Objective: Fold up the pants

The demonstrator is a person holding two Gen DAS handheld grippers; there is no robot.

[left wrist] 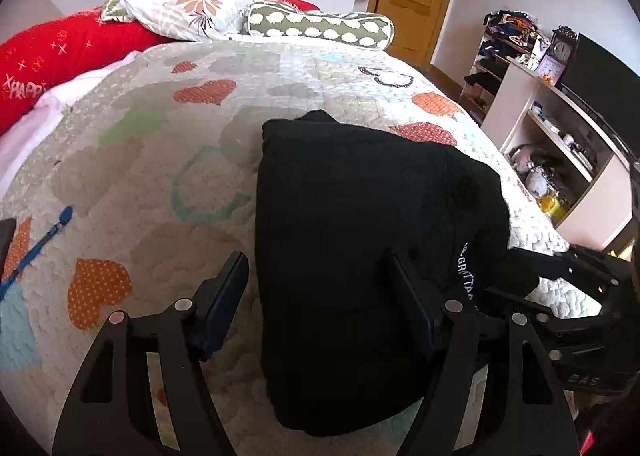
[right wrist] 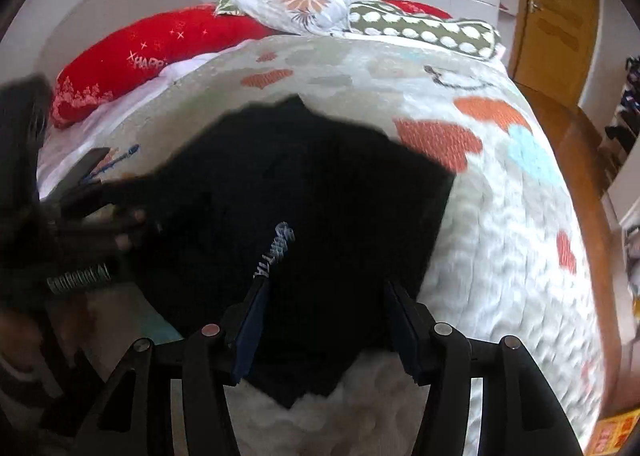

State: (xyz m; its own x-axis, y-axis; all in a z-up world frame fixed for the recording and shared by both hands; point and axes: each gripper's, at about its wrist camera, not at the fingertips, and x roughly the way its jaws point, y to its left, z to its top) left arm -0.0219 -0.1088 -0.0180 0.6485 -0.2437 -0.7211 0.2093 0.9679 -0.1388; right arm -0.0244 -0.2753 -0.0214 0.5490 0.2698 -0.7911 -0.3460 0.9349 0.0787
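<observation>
Right wrist view is motion-blurred; the pants [right wrist: 304,224] read there as a black mass with no visible folds, white lettering smeared. Left gripper [right wrist: 86,192] at that frame's left edge is blurred and partly cut off. In the left view the pants' [left wrist: 360,256] near end is hidden behind the gripper fingers, and the right gripper [left wrist: 576,268] is cropped at the right edge, its tips dark against black cloth, so contact there is unclear, possibly touching the pants' right side.

Pants lie folded in a compact block on the quilt [left wrist: 160,160], toward the bed's right half. Bare quilt left of the block and beyond it up to the pillows [left wrist: 192,8]; bed edge close on the right, shelves [left wrist: 560,144] past it.

Left gripper [left wrist: 320,288]: jaws wide apart, nothing between them held; left finger over quilt, right finger over the pants. Right gripper [right wrist: 326,316]: jaws apart too, straddling the pants' near end, not clamped.
</observation>
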